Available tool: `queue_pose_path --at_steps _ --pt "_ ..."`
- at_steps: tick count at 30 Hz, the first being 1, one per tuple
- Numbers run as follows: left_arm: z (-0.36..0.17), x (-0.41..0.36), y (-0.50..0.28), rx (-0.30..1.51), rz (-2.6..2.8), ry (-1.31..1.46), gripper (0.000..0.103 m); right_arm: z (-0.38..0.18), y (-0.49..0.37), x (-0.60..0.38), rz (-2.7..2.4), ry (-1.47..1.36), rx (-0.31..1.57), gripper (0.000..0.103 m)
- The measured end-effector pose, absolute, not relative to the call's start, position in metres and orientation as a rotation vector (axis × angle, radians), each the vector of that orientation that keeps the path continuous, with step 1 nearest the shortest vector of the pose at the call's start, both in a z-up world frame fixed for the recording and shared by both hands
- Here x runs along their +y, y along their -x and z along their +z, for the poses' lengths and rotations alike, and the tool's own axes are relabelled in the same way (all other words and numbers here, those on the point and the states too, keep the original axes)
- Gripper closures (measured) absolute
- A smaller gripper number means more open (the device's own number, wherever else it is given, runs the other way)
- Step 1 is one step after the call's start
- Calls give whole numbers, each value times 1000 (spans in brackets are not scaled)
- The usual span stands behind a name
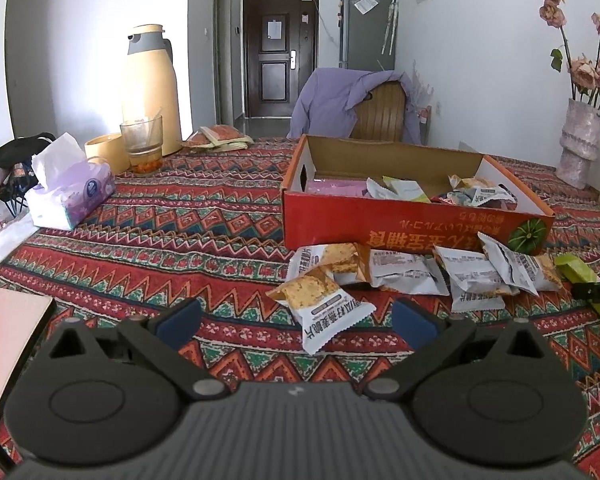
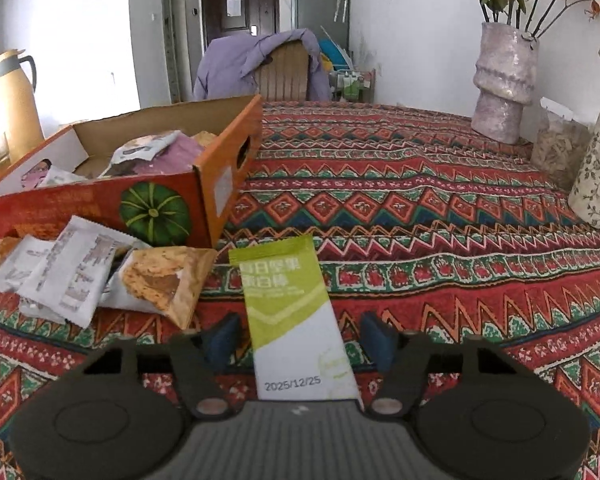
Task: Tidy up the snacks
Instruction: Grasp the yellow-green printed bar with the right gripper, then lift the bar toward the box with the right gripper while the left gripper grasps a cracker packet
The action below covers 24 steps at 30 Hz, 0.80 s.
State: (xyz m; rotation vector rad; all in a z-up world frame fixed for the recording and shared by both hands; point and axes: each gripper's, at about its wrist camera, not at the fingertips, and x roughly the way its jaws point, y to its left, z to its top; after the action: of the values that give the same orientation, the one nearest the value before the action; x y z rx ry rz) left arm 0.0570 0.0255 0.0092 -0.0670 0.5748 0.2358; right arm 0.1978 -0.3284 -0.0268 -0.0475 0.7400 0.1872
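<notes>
Where the green-and-white bar wrapper [image 2: 296,312] lies flat on the patterned woven tablecloth [image 2: 440,208], its white near end carries the printed date 2025/12/25 and its green far half blurred Chinese characters. It sits between the blue pads of the right gripper [image 2: 300,338], which stand apart on either side without touching it. Left of it, a loose heap of crinkled white-and-orange cracker packets [image 2: 100,276] rests against the near wall of the red cardboard box [image 1: 380,220], which is printed with a green pumpkin and holds more packets. The left gripper [image 1: 296,320] hovers with fingers wide apart, one cracker packet [image 1: 320,304] lying between them. Far left stand a beige thermos [image 1: 150,84] and a tissue pack [image 1: 72,192].
</notes>
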Motion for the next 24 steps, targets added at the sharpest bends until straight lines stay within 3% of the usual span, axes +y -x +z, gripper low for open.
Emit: queue_pose_path --at_steps 2,3,24 --pt "8 25 -57 578 234 67 0 -25 -195 -328 196 49 734 65" --pt "8 24 -57 580 234 67 0 -24 -193 -329 194 49 732 67" --pt "0 40 -68 629 268 83 0 22 -139 -279 251 -64 429 70"
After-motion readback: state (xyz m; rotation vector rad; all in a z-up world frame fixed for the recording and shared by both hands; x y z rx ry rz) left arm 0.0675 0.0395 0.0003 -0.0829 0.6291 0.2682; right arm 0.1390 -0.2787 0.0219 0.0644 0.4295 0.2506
